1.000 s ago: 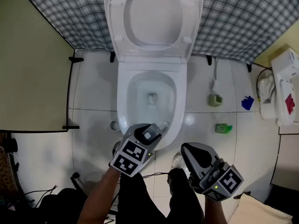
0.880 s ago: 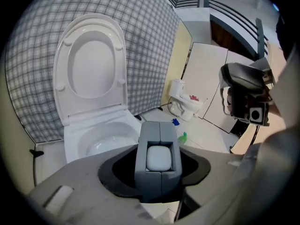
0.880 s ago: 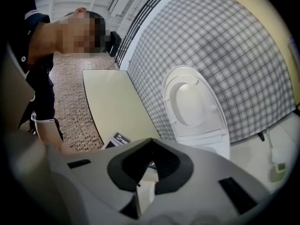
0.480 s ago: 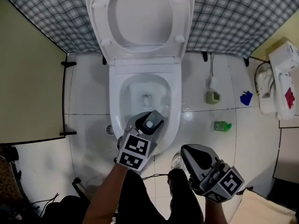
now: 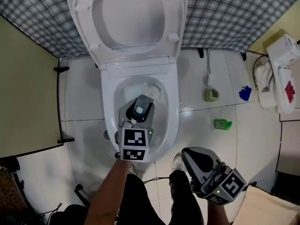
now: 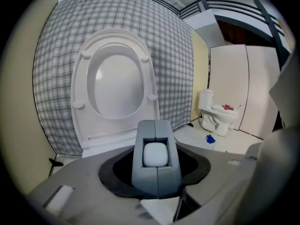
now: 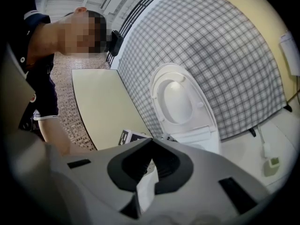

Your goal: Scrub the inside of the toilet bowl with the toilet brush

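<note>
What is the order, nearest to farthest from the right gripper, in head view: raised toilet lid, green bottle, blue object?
1. Green bottle, floor, just ahead.
2. Blue object, floor, farther right.
3. Raised toilet lid, top left.

This is a bathroom, though it looks like a staged mock-up rather than a lived-in home. A white toilet bowl (image 5: 174,108) with its raised lid (image 5: 126,18) stands at 12 o'clock on a white tiled floor (image 5: 211,144). A checked cloth (image 5: 220,18) hangs behind it as the wall. A beige panel (image 5: 28,93) closes off 9 o'clock. A green bottle (image 5: 222,123) lies at 3 o'clock, and a second toilet (image 5: 276,78) sits at 2 o'clock.
</note>
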### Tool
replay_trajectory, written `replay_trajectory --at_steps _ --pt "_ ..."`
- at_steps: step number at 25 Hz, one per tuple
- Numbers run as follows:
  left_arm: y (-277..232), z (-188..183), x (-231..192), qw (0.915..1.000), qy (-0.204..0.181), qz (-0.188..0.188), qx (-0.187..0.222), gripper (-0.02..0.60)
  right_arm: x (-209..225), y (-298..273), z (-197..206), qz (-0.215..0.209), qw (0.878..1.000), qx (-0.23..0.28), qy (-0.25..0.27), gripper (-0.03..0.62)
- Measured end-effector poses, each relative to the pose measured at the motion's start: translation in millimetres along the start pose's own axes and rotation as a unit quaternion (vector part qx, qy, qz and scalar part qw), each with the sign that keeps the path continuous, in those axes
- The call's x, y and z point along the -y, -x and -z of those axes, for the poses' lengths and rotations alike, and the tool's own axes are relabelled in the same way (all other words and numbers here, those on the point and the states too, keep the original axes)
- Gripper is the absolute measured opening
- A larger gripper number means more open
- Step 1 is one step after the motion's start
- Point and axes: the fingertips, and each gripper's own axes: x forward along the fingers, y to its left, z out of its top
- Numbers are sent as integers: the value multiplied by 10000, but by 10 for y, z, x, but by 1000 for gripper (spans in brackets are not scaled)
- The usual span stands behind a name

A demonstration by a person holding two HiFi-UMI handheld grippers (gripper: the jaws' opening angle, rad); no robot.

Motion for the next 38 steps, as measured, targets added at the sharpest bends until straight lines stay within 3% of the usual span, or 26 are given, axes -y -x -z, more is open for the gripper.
replay_trajectory --at_steps 7,15,22,29,33,38 --pt "-3 -17 -252 9970 -609 -479 75 199 -7 -105 27 -40 10000 -27 -13 2" --pt "204 112 -492 9887 -1256 -740 -356 196 -69 -149 84 -132 9999 -85 -25 2" --pt "411 327 -521 9799 -1503 -415 -1245 192 -124 -117 52 -174 9998 -18 10 2" --pt "679 459 -467 9720 -1656 -144 -1659 186 -240 -82 78 -240 9997 9 10 2" --pt "888 576 -402 9678 -1602 163 -1933 186 -357 -95 104 -319 9995 27 32 2" --pt "1100 726 -254 9568 -1656 643 -2301 186 -485 -131 121 -424 9991 25 58 2"
